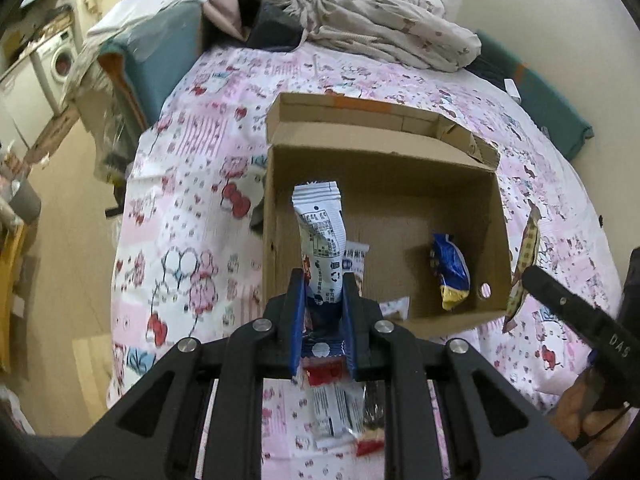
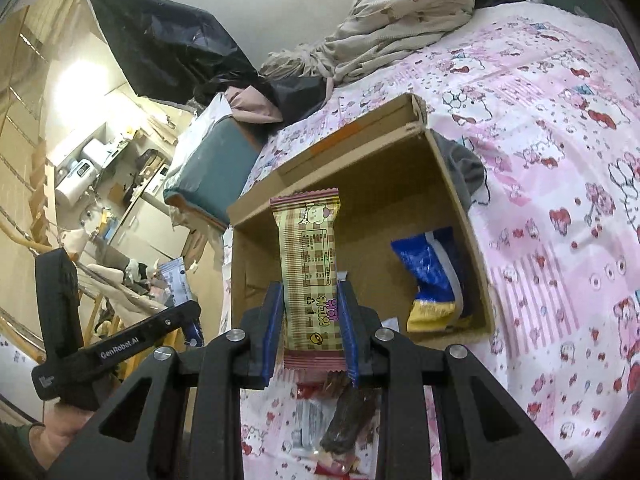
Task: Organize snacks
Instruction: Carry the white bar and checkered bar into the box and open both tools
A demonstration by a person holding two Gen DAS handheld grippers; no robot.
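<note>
Nearest, on the bedsheet (image 1: 192,208) under both tools: loose snacks not yet sorted, a white wrapper (image 1: 332,408) and a dark stick-shaped snack (image 2: 346,420) with a red-ended packet beside it. Best left alone until both held packets are dropped.

Left gripper (image 1: 324,304): jaws clamped on the lower part of a white-and-blue snack packet (image 1: 320,232), its sealed top standing up and bending slightly. Right gripper (image 2: 310,312): jaws clamped across a tan checked wafer packet (image 2: 310,268), upright, its pink crimped end on top. Both held above the near edge of the bed, just short of the cardboard box (image 1: 496,216).

To do the step well, judged from here: carry each packet forward over the near wall before lowering, not into it, since the long free ends hang ahead of the jaws and could catch the rim. Keep the two tools apart, left toward the left half, right toward the right, where the right-hand tool already shows at the box's corner in the left wrist view. Lower well inside, then part the jaws fully so the thin film does not cling to a pad.

Inside the box: a blue-and-yellow snack bag (image 1: 450,276) lying by the right wall, and white packets near the front left corner. Free floor in the middle and at the back, a good landing spot.

Beyond the box: its open lid flap, then crumpled bedding (image 1: 400,32) at the bed's far end.
</note>
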